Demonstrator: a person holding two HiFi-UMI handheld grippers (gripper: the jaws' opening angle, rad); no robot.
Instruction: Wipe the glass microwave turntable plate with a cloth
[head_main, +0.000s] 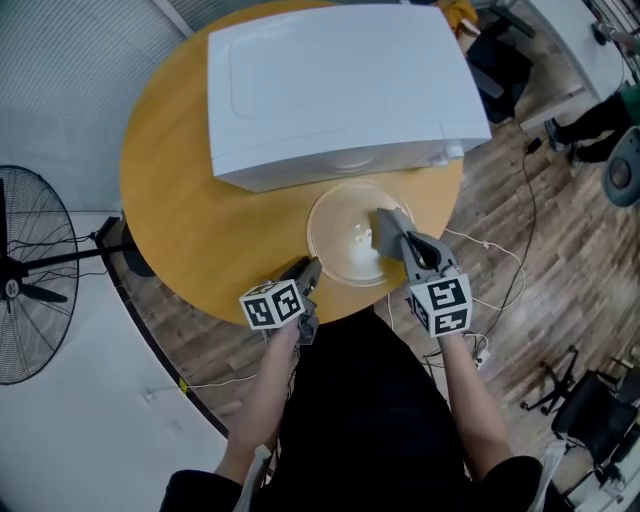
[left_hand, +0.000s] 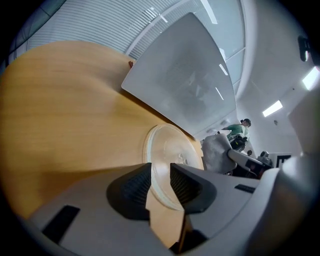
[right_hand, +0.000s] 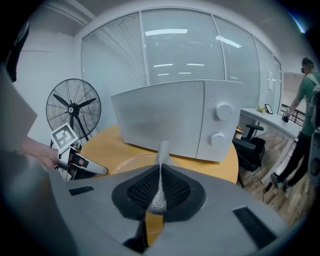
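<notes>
Item 1: glass turntable plate. Lies flat on the round wooden surface, near its front edge, just in front of the white microwave.

Item 2: left claw. Sits at the plate's near-left rim. In the left gripper view the claw is drawn in to a narrow gap. The plate's rim runs into that gap, and the pads appear to be clamped on it.

Item 3: right claw. Reaches over the plate's right half. In the right gripper view the claw is pressed together on a fold of grey cloth, which stands up past the tips.

Item 4: cloth. Its free end rests on the plate, right of centre.

Item 5: standing fan. On the floor, left of the surface, well apart from it.
</notes>
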